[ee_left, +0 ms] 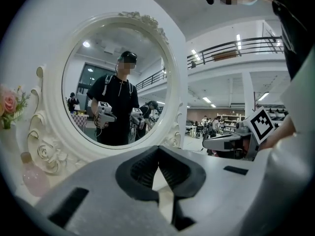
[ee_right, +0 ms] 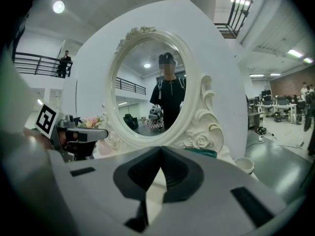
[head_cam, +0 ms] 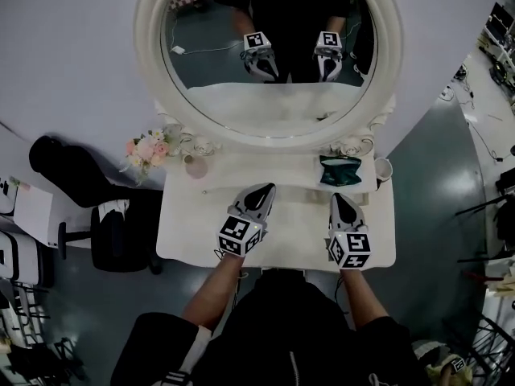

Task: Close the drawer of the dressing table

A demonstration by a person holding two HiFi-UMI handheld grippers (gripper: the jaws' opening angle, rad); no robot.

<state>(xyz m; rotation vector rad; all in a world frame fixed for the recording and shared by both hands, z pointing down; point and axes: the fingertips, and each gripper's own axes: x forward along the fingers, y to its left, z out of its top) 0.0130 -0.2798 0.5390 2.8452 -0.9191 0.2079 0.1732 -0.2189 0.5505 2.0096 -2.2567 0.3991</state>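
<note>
White dressing table (head_cam: 298, 233) with a carved round mirror (head_cam: 209, 55) at its far side. Drawer somewhere below the rounded near edge, hidden from above by the top and the person's body. Left gripper (head_cam: 261, 193) and right gripper (head_cam: 342, 201) side by side over the near half of the top, both with jaws pressed together, pinching nothing.

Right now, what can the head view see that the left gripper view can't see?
Only the head view shows the teal container, the small white cup and the black chair beside the dressing table. Only the left gripper view shows the balcony railing high up in the hall, and, up close, that the left gripper is shut with nothing in it. Both show the round mirror, the pink flowers and the right gripper.
</note>
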